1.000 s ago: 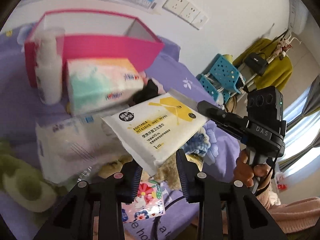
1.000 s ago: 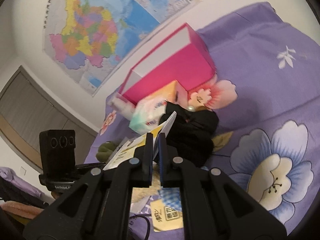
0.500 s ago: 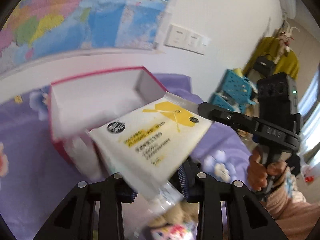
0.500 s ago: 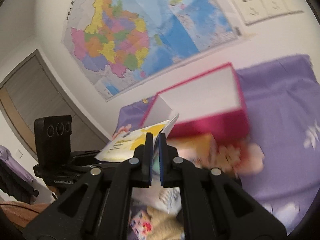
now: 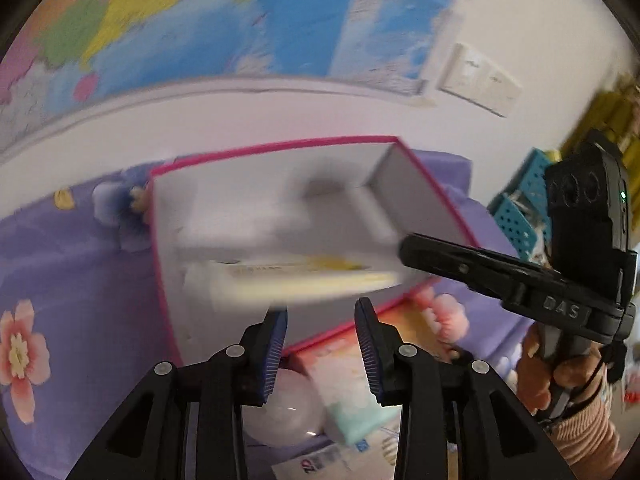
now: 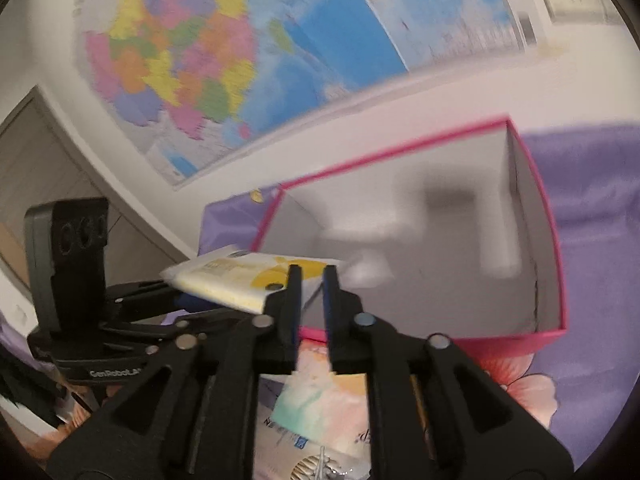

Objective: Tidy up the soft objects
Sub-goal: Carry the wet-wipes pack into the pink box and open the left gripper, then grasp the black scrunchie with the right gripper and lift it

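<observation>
Wipes pkt (image 5: 304, 280) now over box (image 5: 424, 184), beside right tool (image 6: 308, 276).

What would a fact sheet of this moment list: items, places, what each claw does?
Item: wet-wipes pack, blurred, over the box's near edge
Container: pink box, open-topped, white inside
Left gripper: open, empty
Right gripper: jaws slightly apart, pack beside them
Surface: purple floral cover

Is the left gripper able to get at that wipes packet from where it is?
Probably yes. The left gripper is open, and the wipes packet hovers just past its fingertips above the pink box, nothing between them. Blur hides whether the right gripper grips it.
</observation>
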Motion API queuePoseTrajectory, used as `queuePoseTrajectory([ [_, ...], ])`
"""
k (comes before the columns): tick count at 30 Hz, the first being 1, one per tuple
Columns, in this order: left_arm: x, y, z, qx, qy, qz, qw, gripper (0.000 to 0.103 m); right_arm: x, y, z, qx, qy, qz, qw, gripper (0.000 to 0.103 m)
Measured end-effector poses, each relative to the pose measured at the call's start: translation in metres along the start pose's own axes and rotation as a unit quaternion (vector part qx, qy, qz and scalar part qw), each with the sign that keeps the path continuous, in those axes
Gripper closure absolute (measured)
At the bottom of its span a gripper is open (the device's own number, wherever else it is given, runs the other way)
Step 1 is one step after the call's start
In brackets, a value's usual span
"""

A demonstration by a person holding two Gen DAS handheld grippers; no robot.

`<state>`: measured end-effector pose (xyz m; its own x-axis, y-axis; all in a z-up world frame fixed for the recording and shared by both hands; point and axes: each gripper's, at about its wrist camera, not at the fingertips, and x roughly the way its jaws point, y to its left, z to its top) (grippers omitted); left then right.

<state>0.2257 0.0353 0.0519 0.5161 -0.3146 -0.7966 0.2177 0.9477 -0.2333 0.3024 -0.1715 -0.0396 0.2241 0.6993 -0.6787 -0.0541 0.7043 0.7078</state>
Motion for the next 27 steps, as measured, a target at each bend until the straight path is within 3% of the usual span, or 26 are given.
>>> queuePoseTrajectory([
  [2, 0.001, 0.009, -0.004, -0.016, -0.002, 0.005, 0.9999, 0.068, -0.002, -0.004, -0.002, 0.003, 0.0, -0.015, 1.0, 0.076],
  [7, -0.012, 0.01, -0.013, -0.019, -0.024, 0.026, 0.9992, 0.067, -0.029, 0.002, -0.01, -0.012, -0.007, -0.017, 1.0, 0.075],
  [9, -0.025, 0.003, -0.02, -0.006, -0.049, 0.033, 0.9982, 0.066, -0.047, 0.009, -0.017, -0.027, -0.01, -0.006, 1.0, 0.07],
  [10, -0.035, -0.003, -0.026, 0.003, -0.065, 0.033, 0.9973, 0.063, -0.055, 0.013, -0.021, -0.032, -0.011, -0.005, 0.999, 0.063],
  [13, -0.06, -0.023, -0.043, 0.035, -0.102, 0.011, 0.9941, 0.054, -0.085, 0.025, -0.034, -0.058, -0.026, -0.002, 0.998, 0.054],
  [16, -0.075, -0.042, -0.061, 0.064, -0.119, -0.011, 0.9908, 0.052, -0.105, 0.033, -0.05, -0.079, -0.028, -0.01, 0.996, 0.047],
  [20, -0.075, -0.06, -0.08, 0.084, -0.108, -0.043, 0.9897, 0.051, -0.111, 0.028, -0.073, -0.094, 0.002, -0.055, 0.994, 0.045],
  [27, -0.047, -0.087, -0.11, 0.111, -0.062, -0.074, 0.9892, 0.051, -0.079, -0.003, -0.119, -0.075, 0.091, -0.102, 0.988, 0.045],
])
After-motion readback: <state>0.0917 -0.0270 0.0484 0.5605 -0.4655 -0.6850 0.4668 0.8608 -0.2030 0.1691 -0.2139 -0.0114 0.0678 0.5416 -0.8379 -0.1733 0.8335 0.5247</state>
